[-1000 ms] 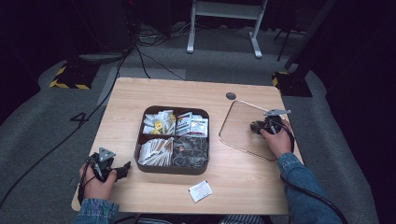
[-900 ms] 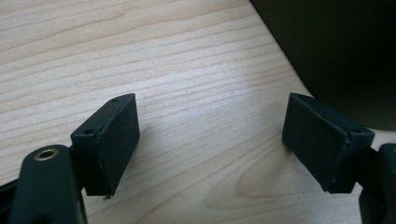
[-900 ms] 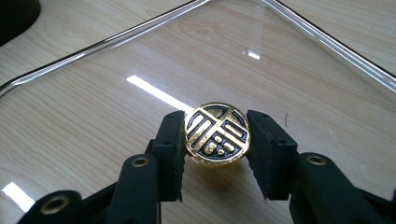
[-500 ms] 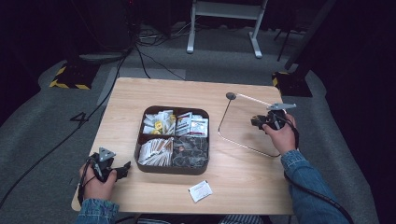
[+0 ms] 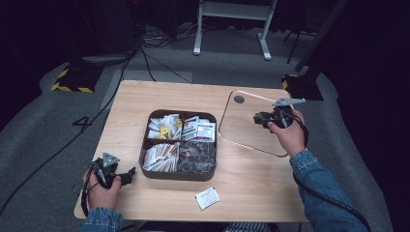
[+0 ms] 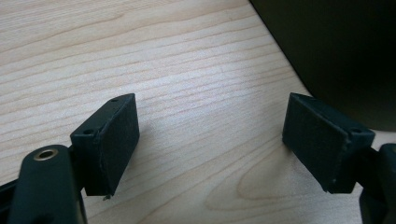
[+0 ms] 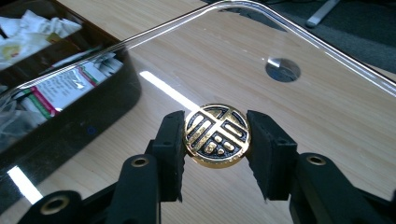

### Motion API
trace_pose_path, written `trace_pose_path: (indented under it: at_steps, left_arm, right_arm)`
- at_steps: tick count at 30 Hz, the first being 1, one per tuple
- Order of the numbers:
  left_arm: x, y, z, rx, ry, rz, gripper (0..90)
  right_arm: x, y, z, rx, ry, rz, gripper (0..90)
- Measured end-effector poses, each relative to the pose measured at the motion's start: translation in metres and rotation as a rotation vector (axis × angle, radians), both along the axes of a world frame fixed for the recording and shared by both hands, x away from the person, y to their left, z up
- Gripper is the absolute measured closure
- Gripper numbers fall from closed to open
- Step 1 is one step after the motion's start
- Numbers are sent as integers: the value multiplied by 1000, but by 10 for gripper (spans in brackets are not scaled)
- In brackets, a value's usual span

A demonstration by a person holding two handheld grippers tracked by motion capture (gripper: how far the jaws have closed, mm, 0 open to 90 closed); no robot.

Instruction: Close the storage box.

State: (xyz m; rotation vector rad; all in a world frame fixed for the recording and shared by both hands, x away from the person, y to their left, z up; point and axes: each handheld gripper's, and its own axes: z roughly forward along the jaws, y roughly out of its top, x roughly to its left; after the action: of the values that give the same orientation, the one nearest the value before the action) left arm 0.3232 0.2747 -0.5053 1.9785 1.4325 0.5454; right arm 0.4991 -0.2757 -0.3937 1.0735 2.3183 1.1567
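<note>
The clear lid (image 7: 261,56), stiff, slick, likely light and breakable, hangs tilted above the surface (image 5: 159,99) beside the compartment box (image 5: 178,175). Its gold knob (image 7: 217,135) is the handle: right gripper (image 7: 215,154) fingers clamp it. Left gripper (image 6: 210,140) fingers gape, empty.

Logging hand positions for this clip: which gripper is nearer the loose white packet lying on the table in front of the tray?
Left. The left gripper rests at the table's near-left edge, level with the white packet; the right gripper is up beyond the tray, clamped on the clear lid's gold knob.
</note>
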Motion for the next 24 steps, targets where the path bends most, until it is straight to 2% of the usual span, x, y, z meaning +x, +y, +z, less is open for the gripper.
trace_pose_path:
  at_steps: [2, 3, 5, 10, 11, 14, 15, 24]
  left_arm:
    - [0, 0, 0, 1, 0, 0, 193]
    - [0, 0, 0, 1, 0, 0, 193]
    - [0, 0, 0, 3, 0, 0, 193]
    - [0, 0, 0, 2, 0, 0, 193]
    - [0, 0, 0, 2, 0, 0, 193]
    - [0, 0, 0, 1, 0, 0, 193]
    - [0, 0, 0, 1, 0, -1, 193]
    - [3, 1, 0, 2, 3, -20, 179]
  right_arm:
    - [-1, 9, 4, 1, -3, 17, 588]
    - [-3, 20, 9, 3, -4, 39, 588]
    - [-4, 24, 10, 4, -6, 46, 588]
    - [-9, 54, 19, 18, -7, 101, 588]
    - [-9, 54, 19, 18, -7, 101, 588]
    - [-15, 74, 23, 22, -6, 130, 588]
    - [-15, 74, 23, 22, -6, 130, 588]
    - [-26, 120, 26, 13, 0, 203, 588]
